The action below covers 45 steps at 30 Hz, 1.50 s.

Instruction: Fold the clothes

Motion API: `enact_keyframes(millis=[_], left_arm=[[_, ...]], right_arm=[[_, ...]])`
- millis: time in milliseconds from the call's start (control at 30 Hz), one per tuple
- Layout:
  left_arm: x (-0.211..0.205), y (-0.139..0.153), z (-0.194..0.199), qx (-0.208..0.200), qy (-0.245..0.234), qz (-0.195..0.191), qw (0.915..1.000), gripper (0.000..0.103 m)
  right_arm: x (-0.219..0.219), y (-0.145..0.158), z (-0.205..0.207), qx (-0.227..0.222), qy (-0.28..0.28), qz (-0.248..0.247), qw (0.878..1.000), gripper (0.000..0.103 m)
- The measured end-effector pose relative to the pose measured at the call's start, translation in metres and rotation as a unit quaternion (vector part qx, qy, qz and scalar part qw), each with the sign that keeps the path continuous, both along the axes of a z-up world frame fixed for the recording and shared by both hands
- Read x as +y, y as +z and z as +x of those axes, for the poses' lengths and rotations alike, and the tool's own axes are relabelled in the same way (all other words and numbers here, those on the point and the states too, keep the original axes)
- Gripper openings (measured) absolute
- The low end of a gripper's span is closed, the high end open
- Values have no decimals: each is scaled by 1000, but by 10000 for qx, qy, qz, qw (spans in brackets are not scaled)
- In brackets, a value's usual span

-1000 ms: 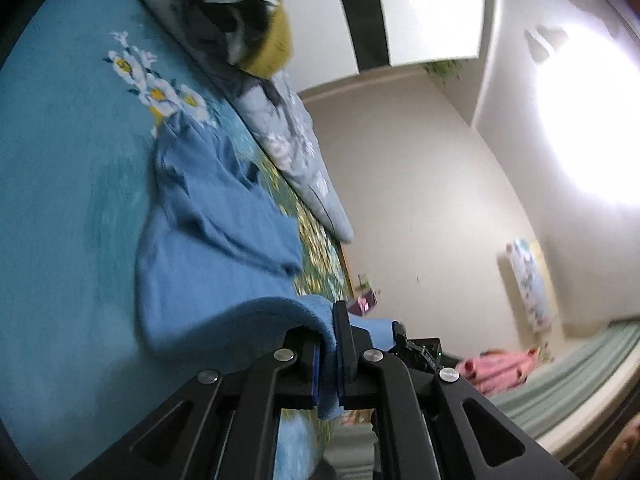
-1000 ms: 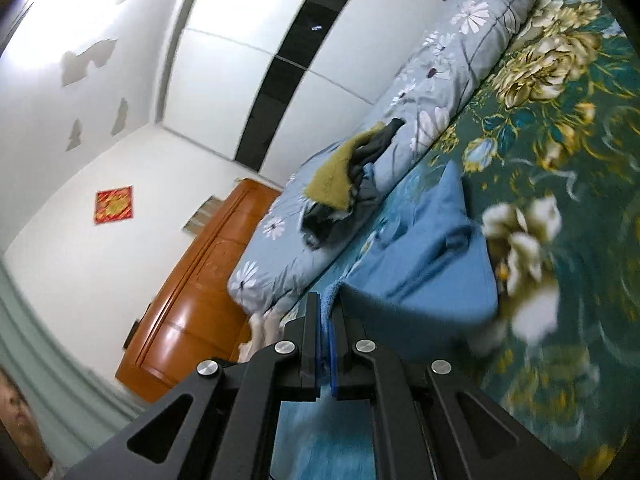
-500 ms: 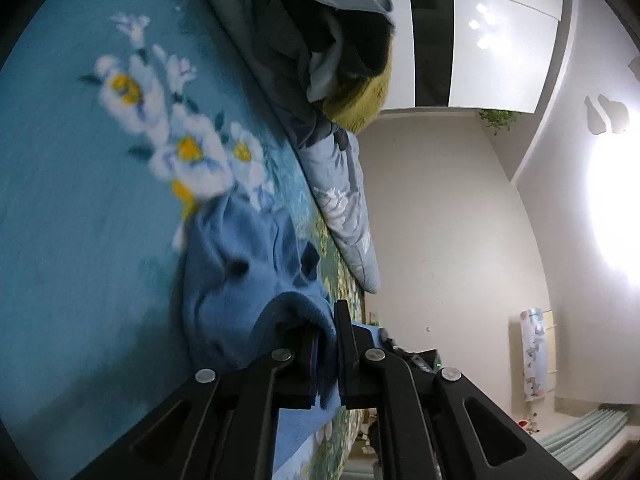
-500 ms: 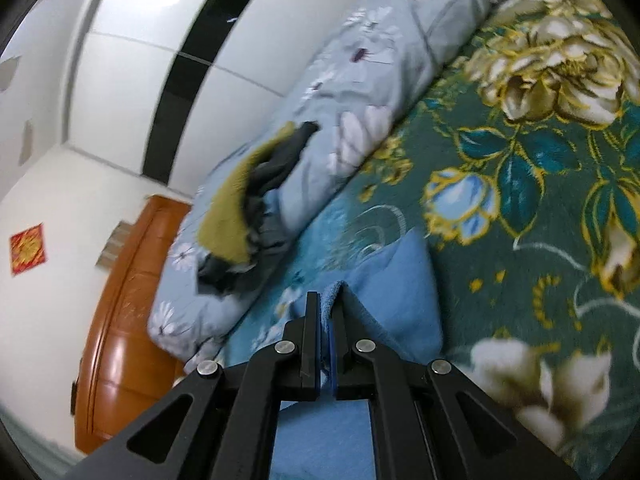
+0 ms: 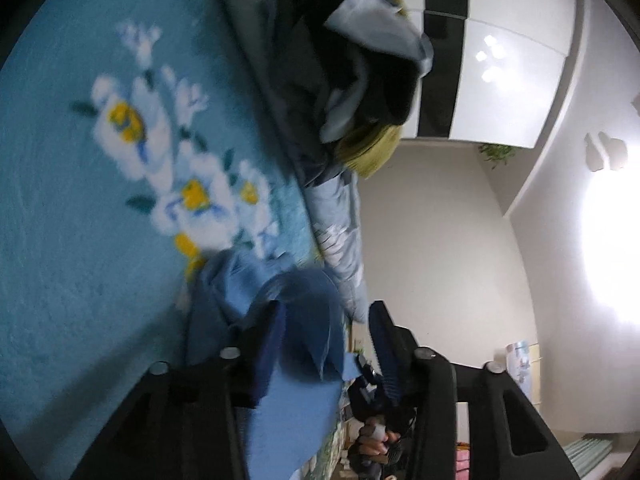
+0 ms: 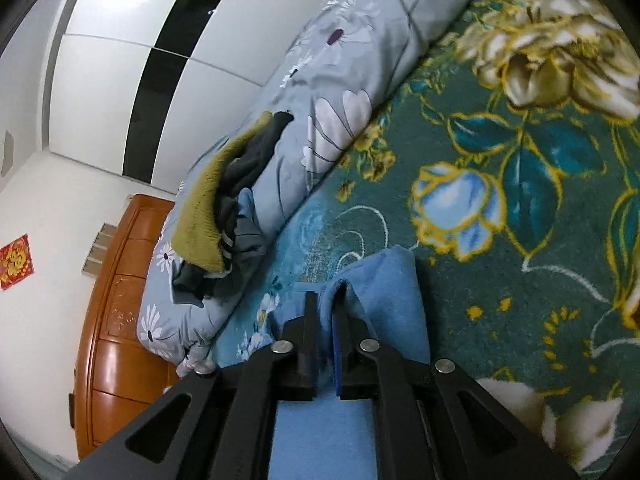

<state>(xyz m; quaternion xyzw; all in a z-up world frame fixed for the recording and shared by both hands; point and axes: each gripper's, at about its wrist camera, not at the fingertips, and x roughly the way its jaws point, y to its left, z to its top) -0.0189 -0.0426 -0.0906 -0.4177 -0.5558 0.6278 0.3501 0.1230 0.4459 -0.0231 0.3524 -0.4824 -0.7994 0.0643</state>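
A blue fleece garment [image 5: 292,384] lies folded on the floral teal blanket [image 5: 80,220]. My left gripper [image 5: 326,322] is open, its jaws wide apart, with a loose fold of the garment lying between them. In the right wrist view the garment [image 6: 384,296] lies on the blanket [image 6: 520,240]. My right gripper [image 6: 326,312] stands nearly closed, with an edge of the blue cloth between its fingertips.
A rolled grey floral quilt [image 6: 352,92] lies along the far side of the bed, with a heap of dark and olive clothes [image 6: 224,200] on it. The heap also shows in the left wrist view [image 5: 360,80]. A wooden headboard [image 6: 116,320] and white wardrobe [image 6: 132,40] stand beyond.
Both grippers carried the garment's edge forward across the bed, folding it over. The left gripper has opened and released the cloth. The right jaws have parted slightly.
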Motion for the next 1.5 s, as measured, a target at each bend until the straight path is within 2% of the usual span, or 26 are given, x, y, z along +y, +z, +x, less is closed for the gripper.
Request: enact_keyframes(millis=[67, 100, 200, 333, 467, 567, 767, 867, 933, 1000, 1100, 1167, 1200, 1333, 1500], left_arm=[[-5, 9, 6, 155, 50, -83, 9998, 54], [-7, 12, 10, 235, 64, -214, 9995, 56], [-12, 21, 26, 396, 38, -796, 9960, 57], [-16, 24, 60, 558, -194, -1721, 9833, 58], [-13, 17, 92, 612, -592, -2019, 9757, 61], [0, 9, 100, 616, -844, -2123, 9716, 64], [26, 8, 105, 787, -949, -2509, 9601, 62], [24, 10, 113, 887, -909, -2621, 9567, 62], [15, 10, 120, 874, -827, -2591, 9583, 56], [11, 7, 121, 798, -727, -2608, 9593, 46], [8, 4, 122, 677, -639, -2553, 9624, 32], [10, 3, 122, 558, -588, -2455, 9660, 16], [9, 3, 123, 506, -546, -2420, 9674, 13], [11, 10, 133, 419, -515, -2357, 9696, 10], [14, 26, 162, 536, -768, -2400, 9663, 9]], right_arm=[[2, 5, 4, 105, 16, 47, 9999, 32], [4, 7, 8, 133, 27, 95, 9999, 34], [8, 6, 21, 101, 66, 317, 9994, 34], [9, -15, 57, -112, 160, 443, 9988, 34], [2, -36, 99, -295, 279, 545, 9977, 34], [-3, -45, 119, -333, 320, 483, 9978, 35], [-14, -52, 114, -163, 272, 209, 9993, 36], [-25, -54, 109, -62, 315, 87, 9994, 36], [-27, -55, 111, 0, 245, 41, 9997, 35], [-25, -57, 114, 30, 113, -138, 9998, 30], [-27, -62, 115, 0, -35, -439, 9990, 12], [-29, -63, 115, -6, -143, -504, 9986, 10], [-29, -62, 116, 19, -222, -553, 9982, 9], [-27, -49, 128, 222, -348, -639, 9971, 6], [-32, -36, 160, 339, -237, -459, 9981, 6]])
